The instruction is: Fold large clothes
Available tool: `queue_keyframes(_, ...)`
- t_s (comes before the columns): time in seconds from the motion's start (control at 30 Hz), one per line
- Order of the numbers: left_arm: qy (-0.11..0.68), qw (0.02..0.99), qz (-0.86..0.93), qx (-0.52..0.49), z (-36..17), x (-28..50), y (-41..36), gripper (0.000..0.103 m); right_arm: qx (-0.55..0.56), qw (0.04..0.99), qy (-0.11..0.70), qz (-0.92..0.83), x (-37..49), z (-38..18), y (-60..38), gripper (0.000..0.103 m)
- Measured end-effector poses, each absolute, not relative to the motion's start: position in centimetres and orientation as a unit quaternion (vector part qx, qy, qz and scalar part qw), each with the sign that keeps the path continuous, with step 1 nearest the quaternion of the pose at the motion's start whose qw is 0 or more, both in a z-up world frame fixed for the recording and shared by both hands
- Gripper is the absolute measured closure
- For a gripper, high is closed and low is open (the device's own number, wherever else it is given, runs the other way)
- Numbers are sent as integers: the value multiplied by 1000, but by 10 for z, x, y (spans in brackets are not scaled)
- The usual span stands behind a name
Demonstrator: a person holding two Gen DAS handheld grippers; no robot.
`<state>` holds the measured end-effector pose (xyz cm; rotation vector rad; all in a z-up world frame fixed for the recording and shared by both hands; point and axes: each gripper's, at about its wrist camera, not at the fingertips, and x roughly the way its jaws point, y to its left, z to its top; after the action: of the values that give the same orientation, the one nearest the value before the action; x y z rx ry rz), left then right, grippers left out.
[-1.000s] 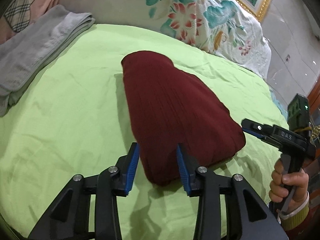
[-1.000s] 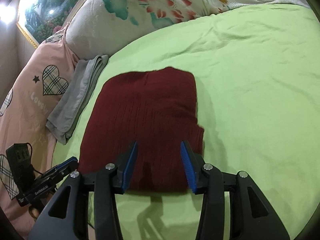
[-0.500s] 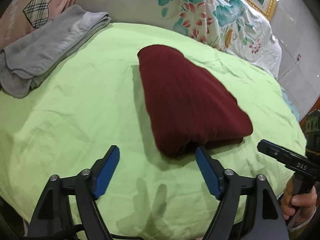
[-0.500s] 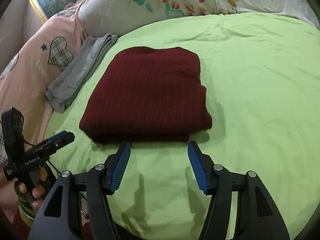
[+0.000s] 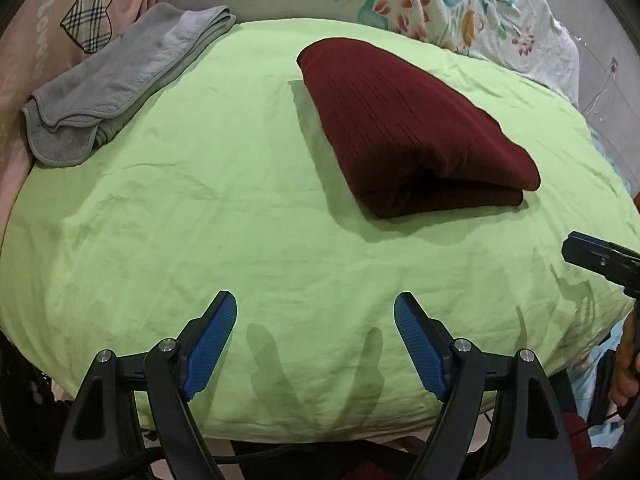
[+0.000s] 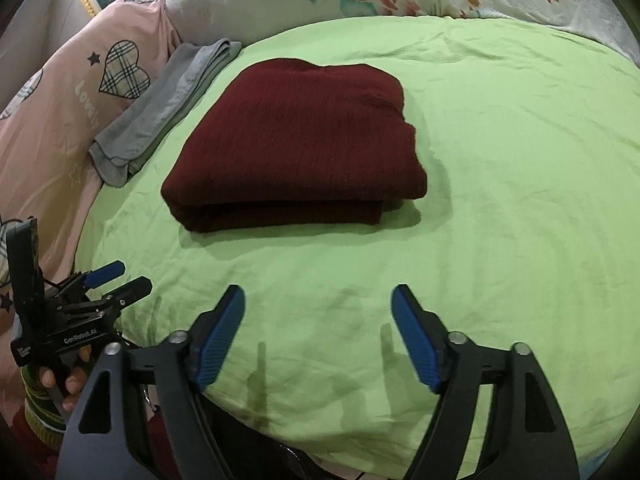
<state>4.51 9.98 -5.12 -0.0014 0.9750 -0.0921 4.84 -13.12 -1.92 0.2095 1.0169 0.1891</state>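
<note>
Folding looks finished: maroon garment (image 6: pixel 294 144) lies folded on the green sheet (image 6: pixel 500 200), well clear of left gripper (image 5: pixel 315 340) and right gripper (image 6: pixel 318 334), whose empty jaws have just been opening; next, probably another garment.

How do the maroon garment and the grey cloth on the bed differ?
The maroon garment is a thick, broad folded stack; the grey cloth is a thinner, narrower strip. The maroon garment lies in the middle of the green sheet; the grey cloth sits at the sheet's edge against the pink pillow. The maroon knit is ribbed, the grey looks fleecy. Both are folded and lie untouched.
</note>
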Motion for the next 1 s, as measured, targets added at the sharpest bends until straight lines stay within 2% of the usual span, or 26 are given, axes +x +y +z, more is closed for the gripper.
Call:
queue_keyframes(0.53,462,885,-14,50,-21,43,89,21,58,865,489,99,36,-14,-123,23)
queue_keyframes(1.0,422,903,-4,77,20,46,80,21,33,878,462,120,37,23,-120,23)
